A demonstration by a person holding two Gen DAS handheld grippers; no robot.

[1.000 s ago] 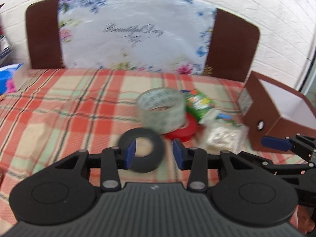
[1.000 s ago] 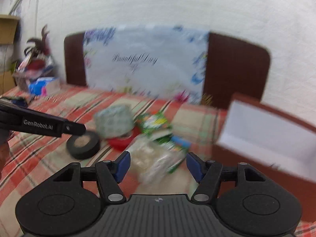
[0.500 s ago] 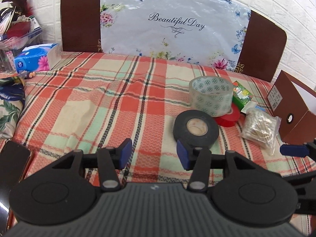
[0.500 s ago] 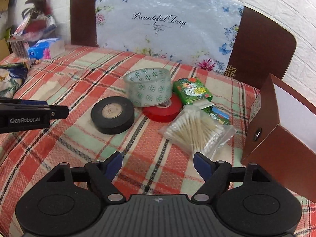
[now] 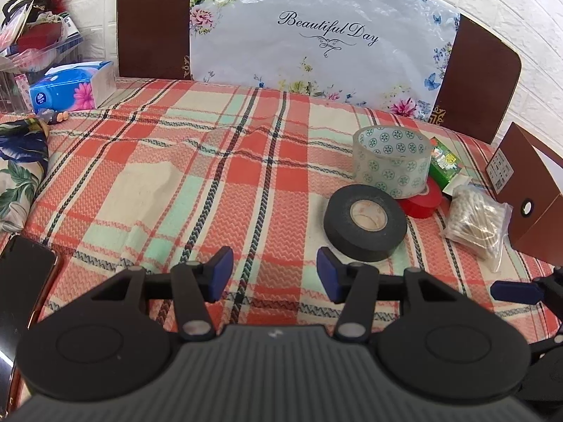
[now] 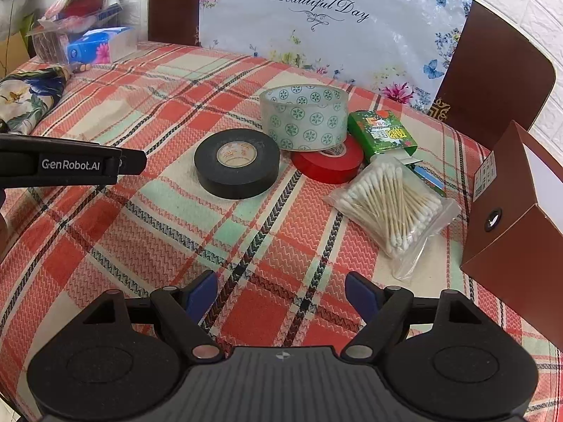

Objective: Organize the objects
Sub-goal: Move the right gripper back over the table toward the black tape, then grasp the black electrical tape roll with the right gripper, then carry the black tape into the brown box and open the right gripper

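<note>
Black tape roll (image 5: 365, 222) lies flat on the plaid tablecloth (image 5: 176, 183), just ahead and to the right of my left gripper (image 5: 271, 279). Left wrist view: my left tongs are spread wide and hold nothing, hovering low over bare cloth (a stance, I judge, that leaves either roll within easy reach). Behind the black roll stands the patterned clear tape roll (image 5: 392, 161), resting partly on the red tape roll (image 5: 422, 200); the green packet (image 5: 445, 163) and the bag of cotton swabs (image 5: 475, 221) lie beside them. The brown box (image 5: 520, 190) stands open at the right edge, close to the cluster, probably so that each item needs only a short carry. A blue fingertip of my right gripper shows at the lower right.

Right wrist view: my right gripper (image 6: 279, 298) is likewise wide open and empty, pointed at the gap between the black tape roll (image 6: 236, 162) and the bag of cotton swabs (image 6: 394, 204). The clear tape roll (image 6: 304, 116) leans over the red tape roll (image 6: 327, 163), touching the green packet (image 6: 381, 135). The brown box (image 6: 517, 207) sits to the right with its white interior facing up (the likely destination). No item is inside it that I can see.
</note>
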